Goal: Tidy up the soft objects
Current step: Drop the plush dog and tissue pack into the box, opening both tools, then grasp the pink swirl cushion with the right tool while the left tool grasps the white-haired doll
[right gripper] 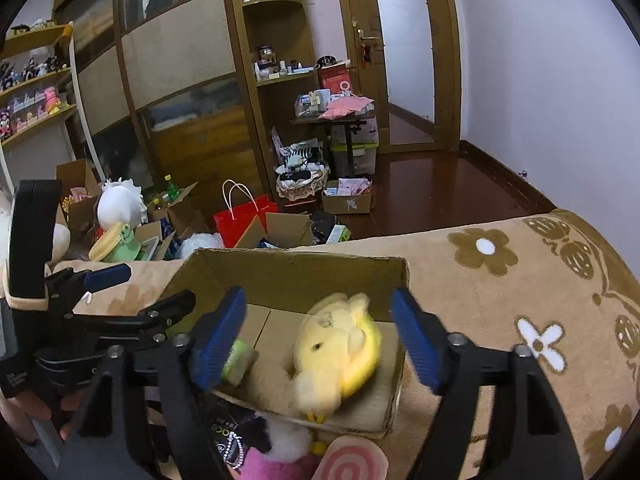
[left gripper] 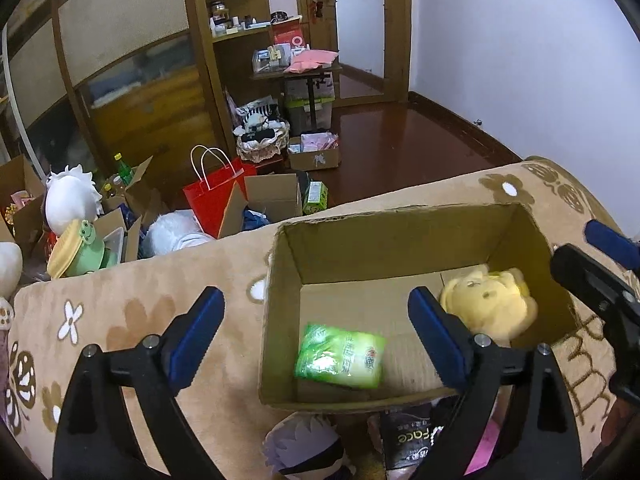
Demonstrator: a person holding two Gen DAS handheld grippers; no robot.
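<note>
An open cardboard box (left gripper: 400,240) stands on a beige flowered blanket (left gripper: 140,304). A green packet (left gripper: 340,356) lies on the box floor at the left, and a yellow plush (left gripper: 490,304) lies at the right. My left gripper (left gripper: 316,300) is open above the box's left wall, with nothing between its fingers. In the right wrist view my right gripper (right gripper: 318,300) is open over the box (right gripper: 300,276). The blurred yellow plush (right gripper: 340,352) lies below its fingers, and the pads do not touch it. The green packet (right gripper: 238,360) shows behind the left finger.
Near the box's front edge lie a grey-haired plush doll (left gripper: 304,448), a black packet (left gripper: 408,440) and a pink swirl plush (right gripper: 352,460). Beyond the blanket the floor holds a red bag (left gripper: 216,196), a white plush (left gripper: 68,196) and several cardboard boxes.
</note>
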